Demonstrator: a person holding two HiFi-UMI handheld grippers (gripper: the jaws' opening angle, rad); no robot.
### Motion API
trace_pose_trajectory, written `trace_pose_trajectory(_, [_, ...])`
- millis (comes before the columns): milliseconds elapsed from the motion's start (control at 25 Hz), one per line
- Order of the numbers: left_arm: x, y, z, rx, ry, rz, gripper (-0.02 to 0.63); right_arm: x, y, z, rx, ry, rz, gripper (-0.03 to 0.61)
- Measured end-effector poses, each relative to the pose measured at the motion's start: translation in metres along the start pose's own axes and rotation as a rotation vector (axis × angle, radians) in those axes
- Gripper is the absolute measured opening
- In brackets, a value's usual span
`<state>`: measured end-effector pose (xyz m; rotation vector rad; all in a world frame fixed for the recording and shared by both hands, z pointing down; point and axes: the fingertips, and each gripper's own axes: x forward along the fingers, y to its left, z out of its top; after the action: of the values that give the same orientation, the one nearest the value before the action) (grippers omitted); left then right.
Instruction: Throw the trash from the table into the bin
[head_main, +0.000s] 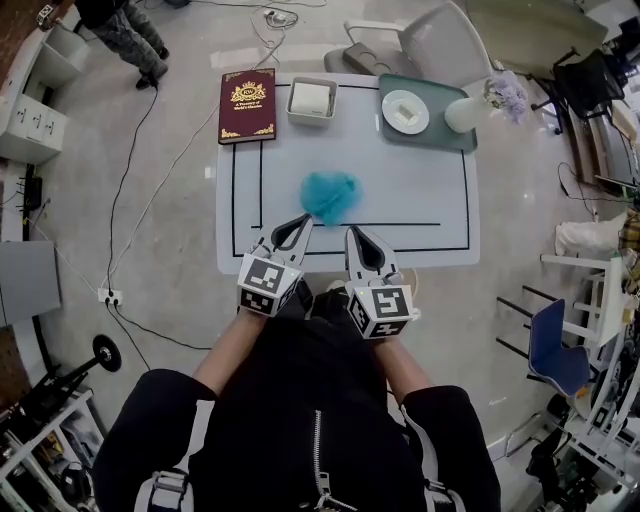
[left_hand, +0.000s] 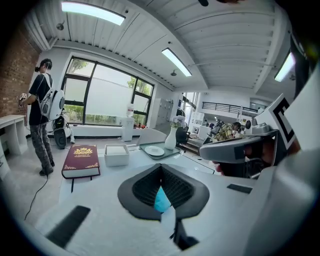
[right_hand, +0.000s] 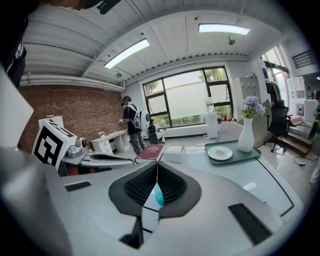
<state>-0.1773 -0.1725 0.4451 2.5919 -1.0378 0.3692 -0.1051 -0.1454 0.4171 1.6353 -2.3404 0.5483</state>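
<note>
**First:** Start with the biggest item. What is on the table (head_main: 430, 200), and why is it set out that way?

**Second:** The fittings run along the far edge. The green tray (head_main: 455, 135) is at 1 o'clock, the maroon book (head_main: 247, 105) at 10 o'clock and the white box (head_main: 311, 120) at 12 o'clock. A vase (head_main: 462, 113) and a plate (head_main: 405, 111) stand on the tray. My reading is that they are parked back there to leave the middle free for work.

**First:** And the trash?

**Second:** There is one teal wad (head_main: 330, 195). It lies loose near the table's centre, a little toward 6 o'clock and inside the black outline (head_main: 466, 215), well apart from the fittings. Nothing else on the table looks like trash.

**First:** The grippers?

**Second:** Both are at the 6 o'clock edge, side by side, and both point at the wad. The left gripper (head_main: 302, 222) has its tip right at the wad's near-left fringe. I cannot confirm that it touches. The right gripper (head_main: 351, 232) is just beside the wad's near-right. Each has its jaws fully together with nothing clamped between them. The teal seen in each gripper view is only the wad lying beyond the tips.

**First:** Your assessment?

**Second:** This looks like the approach stage, and nothing has been picked up yet. One pair of jaws will have to part before it can take hold. No bin appears in any view.
</note>
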Motion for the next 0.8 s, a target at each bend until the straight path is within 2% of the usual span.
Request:
trace_pose_trajectory(480, [0.016,0.024,0.008,-0.027,0.006,0.053,0.006,0.035,-0.001,0.013,-0.019,0.002,0.061,0.009])
trace_pose_trajectory(800, [0.025,0.027,0.003,-0.049,0.026,0.084,0.006,0.045,-0.010,0.007,-0.030,0.023,0.092,0.011])
